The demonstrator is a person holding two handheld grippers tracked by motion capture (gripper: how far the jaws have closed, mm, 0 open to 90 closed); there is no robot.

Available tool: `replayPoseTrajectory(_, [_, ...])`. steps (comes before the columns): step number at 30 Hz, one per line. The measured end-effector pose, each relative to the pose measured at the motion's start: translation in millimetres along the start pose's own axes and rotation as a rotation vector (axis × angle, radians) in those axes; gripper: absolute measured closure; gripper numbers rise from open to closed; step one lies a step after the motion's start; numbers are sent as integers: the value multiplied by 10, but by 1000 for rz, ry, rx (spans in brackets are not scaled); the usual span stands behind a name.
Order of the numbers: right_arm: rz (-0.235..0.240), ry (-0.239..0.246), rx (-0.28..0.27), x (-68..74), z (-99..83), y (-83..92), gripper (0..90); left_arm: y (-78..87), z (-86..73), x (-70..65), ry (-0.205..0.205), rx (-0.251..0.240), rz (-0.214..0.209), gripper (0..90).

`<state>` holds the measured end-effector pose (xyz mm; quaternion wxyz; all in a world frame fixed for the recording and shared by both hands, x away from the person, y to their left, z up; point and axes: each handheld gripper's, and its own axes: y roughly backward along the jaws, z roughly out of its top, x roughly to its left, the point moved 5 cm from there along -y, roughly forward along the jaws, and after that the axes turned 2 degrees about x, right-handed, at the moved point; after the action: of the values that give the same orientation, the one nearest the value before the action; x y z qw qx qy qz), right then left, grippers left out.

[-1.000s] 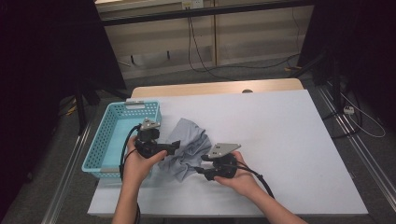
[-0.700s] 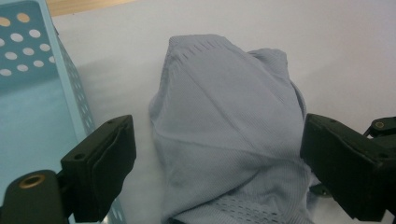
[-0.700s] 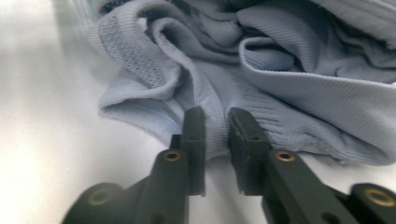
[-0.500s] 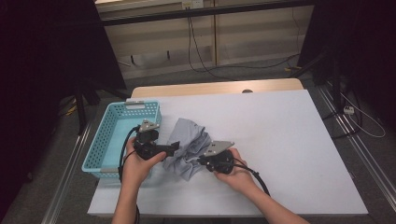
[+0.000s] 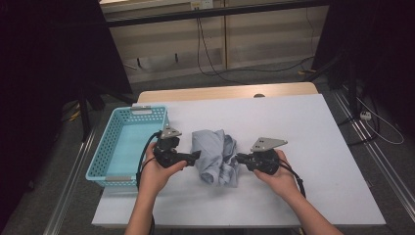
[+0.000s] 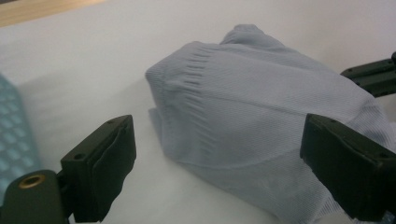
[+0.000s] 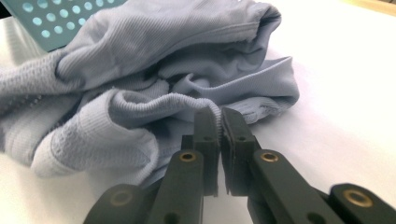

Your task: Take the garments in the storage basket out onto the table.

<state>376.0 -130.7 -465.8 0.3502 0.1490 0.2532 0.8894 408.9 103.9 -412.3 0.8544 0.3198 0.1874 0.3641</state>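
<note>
A crumpled pale blue-grey knit garment [image 5: 214, 155] lies on the white table [image 5: 313, 147], between my two grippers. My left gripper [image 5: 195, 155] points at its left side. In the left gripper view its jaws [image 6: 219, 144] stand wide open, with the garment [image 6: 252, 93] bulging just ahead of them and nothing pinched. My right gripper [image 5: 240, 157] meets the garment's right side. In the right gripper view the jaws [image 7: 219, 119] are shut on a ribbed hem of the garment [image 7: 140, 70].
A turquoise perforated basket [image 5: 100, 161] stands on the table's left edge, close to my left hand; a corner of it [image 7: 60, 18] shows behind the garment. Bare white table stretches to the right and far side. Dark floor and cables lie beyond.
My right hand has slid to the right with the hem pinched, dragging the garment along. My left gripper has shifted slightly right toward the garment and stays open.
</note>
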Motion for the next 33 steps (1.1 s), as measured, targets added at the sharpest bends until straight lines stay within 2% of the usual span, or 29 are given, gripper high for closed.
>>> replayPoseTrajectory(5, [-6, -2, 0, -15, -51, 59, 858, -111, 43, -145, -29, 16, -48, 109])
replayPoseTrajectory(8, [-7, -11, -1, -14, -71, 63, 856, -157, 65, -180, -50, 12, -46, 113])
replayPoseTrajectory(12, [-7, -15, 0, -13, -86, 68, 856, -211, 88, -215, -58, 3, -63, 124])
replayPoseTrajectory(14, [-12, -7, 3, -12, -99, 81, 856, -249, 105, -244, -47, 2, -69, 126])
replayPoseTrajectory(16, [-15, -8, 8, -4, -121, 107, 856, -280, 124, -275, -66, 12, -76, 126])
replayPoseTrajectory(18, [-33, -7, 14, -17, -147, 138, 857, -318, 136, -331, -71, 15, -105, 125])
replayPoseTrajectory(20, [-69, -30, 9, -71, -164, 169, 859, -352, 135, -378, -78, 27, -127, 117])
replayPoseTrajectory(21, [-70, -48, 5, -101, -174, 182, 859, -370, 133, -396, -87, 26, -126, 109])
replayPoseTrajectory(23, [-59, -73, -6, -132, -186, 205, 858, -390, 127, -436, -94, 32, -133, 103])
replayPoseTrajectory(25, [-67, -60, -4, -134, -185, 225, 858, -397, 123, -460, -103, 38, -141, 98])
replayPoseTrajectory(28, [-73, -57, -8, -121, -170, 236, 859, -397, 128, -466, -108, 36, -130, 87])
replayPoseTrajectory(31, [-73, -60, -9, -120, -171, 229, 859, -361, 147, -508, -91, 25, -157, 78])
replayPoseTrajectory(33, [-67, -68, -13, -121, -164, 226, 858, -347, 150, -530, -105, 24, -154, 80])
